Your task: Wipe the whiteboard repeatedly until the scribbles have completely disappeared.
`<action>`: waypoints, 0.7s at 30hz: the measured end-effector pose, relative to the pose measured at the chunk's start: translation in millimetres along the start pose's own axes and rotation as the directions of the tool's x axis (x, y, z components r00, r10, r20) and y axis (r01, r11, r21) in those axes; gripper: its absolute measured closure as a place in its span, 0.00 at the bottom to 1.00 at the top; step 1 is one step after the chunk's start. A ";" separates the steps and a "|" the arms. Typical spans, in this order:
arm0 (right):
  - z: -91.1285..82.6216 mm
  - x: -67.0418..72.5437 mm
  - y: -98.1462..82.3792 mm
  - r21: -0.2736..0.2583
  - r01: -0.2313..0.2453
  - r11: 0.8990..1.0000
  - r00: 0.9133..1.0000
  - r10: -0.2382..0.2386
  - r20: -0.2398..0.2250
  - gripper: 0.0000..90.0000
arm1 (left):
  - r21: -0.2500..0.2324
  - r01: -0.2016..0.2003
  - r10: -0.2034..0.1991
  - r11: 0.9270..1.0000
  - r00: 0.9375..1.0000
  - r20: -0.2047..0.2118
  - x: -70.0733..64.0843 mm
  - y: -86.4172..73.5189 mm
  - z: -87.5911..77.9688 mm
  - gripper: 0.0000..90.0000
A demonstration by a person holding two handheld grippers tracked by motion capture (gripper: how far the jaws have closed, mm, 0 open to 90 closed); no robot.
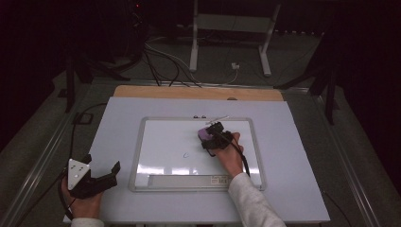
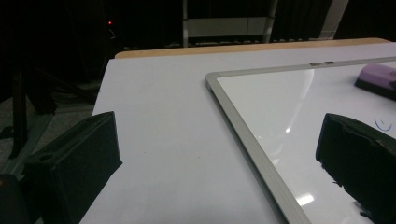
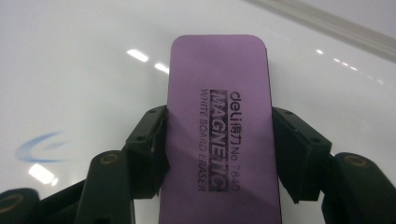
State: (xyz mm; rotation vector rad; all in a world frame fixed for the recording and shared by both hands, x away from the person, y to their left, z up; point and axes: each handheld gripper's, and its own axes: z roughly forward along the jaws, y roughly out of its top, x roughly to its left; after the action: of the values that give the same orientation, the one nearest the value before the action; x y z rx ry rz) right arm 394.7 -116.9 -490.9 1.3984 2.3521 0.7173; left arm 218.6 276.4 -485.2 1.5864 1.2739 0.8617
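Foam is what the purple magnetic whiteboard eraser (image 3: 219, 135) looks to be made of on top: a flat, rounded-corner slab with a matte face printed in dark letters. I judge it light and slightly yielding, so a firm squeeze will dent it a little rather than let it slip. Its long sides are the natural place to take hold, and that is where the right claw (image 3: 218, 144) has it, one black jaw pressing each long edge near the middle of the block. Held there, the block should stay flat against the board while being pushed, though a grip too high on the soft body could let it rock.

The eraser sits on the whiteboard (image 1: 165, 137), in its upper right part, a short way from a small blue curved pen mark (image 1: 185, 154) nearer the board's centre. The board is glossy white, smooth and hard, throwing back ceiling lights, with a thin silver frame and a pale tray strip along its near edge. It lies on the white-covered bench (image 1: 118, 123), whose wooden edge shows at the far side.

The left claw (image 1: 101, 172) rests off the board at the bench's near left corner, jaws spread wide with nothing between them.
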 end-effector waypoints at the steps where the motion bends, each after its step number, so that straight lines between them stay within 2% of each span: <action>1: -0.9 -6.0 -1.1 0.000 -0.012 1.000 1.000 0.012 0.017 0.46 | 0.000 -0.001 0.001 1.000 1.000 0.000 -0.1 0.0 0.1 0.01; 7: -6.9 -34.6 -10.3 -0.002 -0.087 0.996 0.995 0.087 0.058 0.46 | 0.003 -0.003 0.003 1.000 1.000 0.001 -1.0 -0.1 1.0 0.01; 13: -10.2 -45.1 -14.3 -0.004 -0.109 0.994 0.989 0.109 0.097 0.46 | 0.003 -0.002 0.002 1.000 1.000 -0.001 -1.3 0.0 0.7 0.01; 17: -10.7 -43.8 -15.3 -0.003 -0.112 0.994 0.990 0.112 0.083 0.46 | 0.007 -0.006 0.006 1.000 1.000 0.001 -2.1 -0.2 1.9 0.01; 19: -10.0 -37.5 -15.1 -0.003 -0.104 0.995 0.993 0.104 0.058 0.46 | 0.008 -0.006 0.006 1.000 1.000 0.002 -2.8 -0.3 2.5 0.01; 21: -8.9 -26.2 -13.6 -0.005 -0.074 0.997 0.996 0.074 0.041 0.46 | 0.008 -0.010 0.010 1.000 1.000 0.003 -3.0 0.1 2.2 0.01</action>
State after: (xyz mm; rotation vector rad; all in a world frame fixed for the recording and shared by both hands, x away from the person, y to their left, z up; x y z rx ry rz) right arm 392.8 -147.7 -490.9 1.4908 2.2774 0.7060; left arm 220.0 273.0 -485.8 1.6007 1.2706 0.8612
